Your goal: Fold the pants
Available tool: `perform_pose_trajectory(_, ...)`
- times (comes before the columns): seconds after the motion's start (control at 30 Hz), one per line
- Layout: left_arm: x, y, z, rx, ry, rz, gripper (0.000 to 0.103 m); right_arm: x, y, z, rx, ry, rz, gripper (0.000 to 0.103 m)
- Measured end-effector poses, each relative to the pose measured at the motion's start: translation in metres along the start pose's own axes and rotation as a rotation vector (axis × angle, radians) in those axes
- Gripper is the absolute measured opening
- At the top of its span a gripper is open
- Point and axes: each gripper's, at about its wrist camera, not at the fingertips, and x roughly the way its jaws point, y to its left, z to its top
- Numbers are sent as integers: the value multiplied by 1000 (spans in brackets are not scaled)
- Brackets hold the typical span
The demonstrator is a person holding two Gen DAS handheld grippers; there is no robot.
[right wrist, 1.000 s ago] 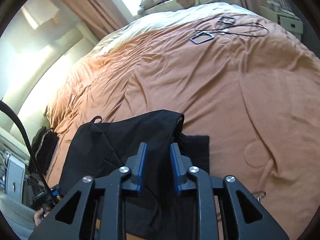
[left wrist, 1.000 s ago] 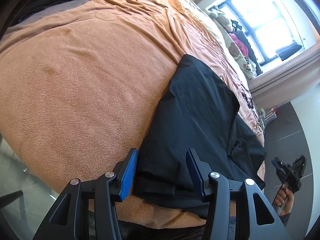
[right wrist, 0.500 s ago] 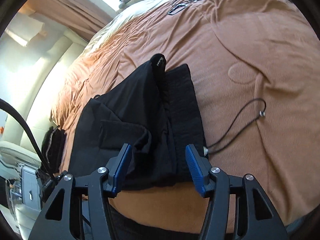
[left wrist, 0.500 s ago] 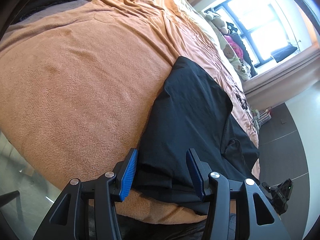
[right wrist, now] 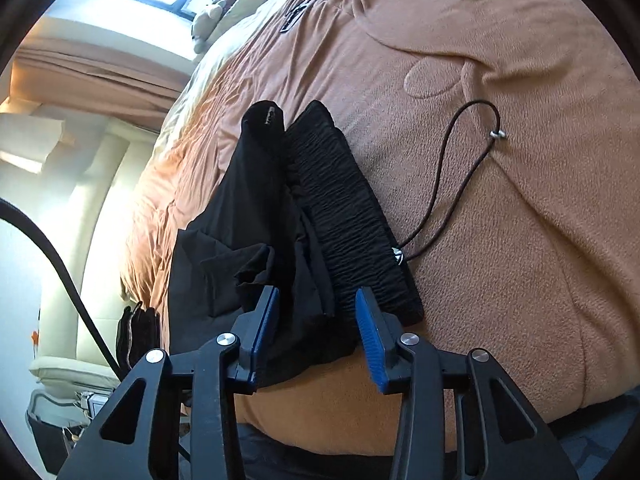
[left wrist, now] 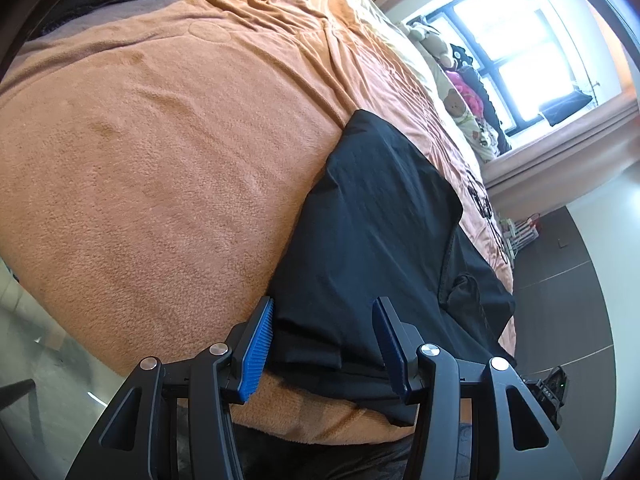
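Lying folded near the front edge of the bed, the black pants point(left wrist: 372, 240) sat on a fuzzy orange fleece blanket point(left wrist: 160, 160). Fabric was thin, matte and smooth in the left wrist view, with soft creases and a stitched seam running down the right-hand panel. Right wrist view showed the waistband point(right wrist: 344, 216) as a ribbed, gathered elastic strip lying flat along the right side of the stack, with a looser crumpled flap bunched on the left. A thin dark drawcord point(right wrist: 448, 184) looped out of the waistband onto the blanket, ending in a small metal ring.

Left gripper point(left wrist: 322, 346): jaws stood about half open, straddling the near edge of the pants, blue ribbed pads clear of the cloth on both sides, nothing clamped.

Right gripper point(right wrist: 316, 336): jaws were closing, the near hem of the pants between them. Left pad looked to be against the cloth; the right pad had a visible gap to the fabric, so no grip.

Hard to read: layer count in the fold, since black on black hid the edges. Near hem was cut off behind the gripper bodies in both views. Soft toys point(left wrist: 456, 100) by the window point(left wrist: 520, 48) were washed out by glare. Small dark items on the far side of the blanket were too distorted to identify.
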Motion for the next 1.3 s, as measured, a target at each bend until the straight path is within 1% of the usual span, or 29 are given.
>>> perform_pose_trajectory(0.1,4,-2,1,3,4,3,52,4,5,-1,8,16,13,38)
perform_pose_trajectory(0.13,5,-2,0,2,5,4,52,5,6,-1,7,18,14,31)
perform_pose_trajectory(0.17,6,-2,-1,-1,6,3,52,6,9,-2,2,25,16,22)
perform_pose_trajectory(0.2,7,-1,-1,-4,6,2,52,7,9,-2,-1,30,20,9)
perform_pose_trajectory(0.23,7,-1,-1,-6,7,1,52,8,11,-3,-4,28,24,7)
perform_pose_trajectory(0.3,7,-2,-1,-3,7,3,52,0,14,-4,-29,-6,11,3)
perform_pose_trajectory(0.37,6,-3,0,0,7,5,52,-13,20,-5,-53,-37,21,2)
perform_pose_trajectory(0.5,6,-5,2,4,4,7,52,-38,26,-15,-111,-87,1,2)
perform_pose_trajectory(0.53,7,-6,2,6,4,8,52,-41,26,-18,-118,-88,-10,2)
perform_pose_trajectory(0.6,8,-6,2,4,5,10,52,-40,23,-24,-137,-71,-60,2)
perform_pose_trajectory(0.7,10,-5,2,4,6,16,52,-29,13,-31,-126,-31,-112,3)
perform_pose_trajectory(0.77,10,-5,2,5,5,15,52,-27,6,-34,-106,-24,-101,3)
perform_pose_trajectory(0.87,9,-4,2,4,5,12,52,-33,11,-37,-131,-34,-86,3)
perform_pose_trajectory(0.97,9,-3,3,-3,2,4,52,-44,20,-37,-171,-78,-80,3)
perform_pose_trajectory(1.1,12,-2,3,-2,6,1,52,-47,16,-39,-211,-103,-146,2)
perform_pose_trajectory(1.17,13,-4,3,5,8,1,52,-44,7,-34,-178,-79,-220,2)
perform_pose_trajectory(1.2,13,-4,4,6,8,0,52,-46,5,-34,-160,-83,-242,3)
perform_pose_trajectory(1.23,13,-4,4,6,7,-3,52,-52,1,-32,-134,-97,-246,3)
perform_pose_trajectory(1.3,12,-3,4,2,5,-9,52,-61,7,-29,-143,-126,-223,3)
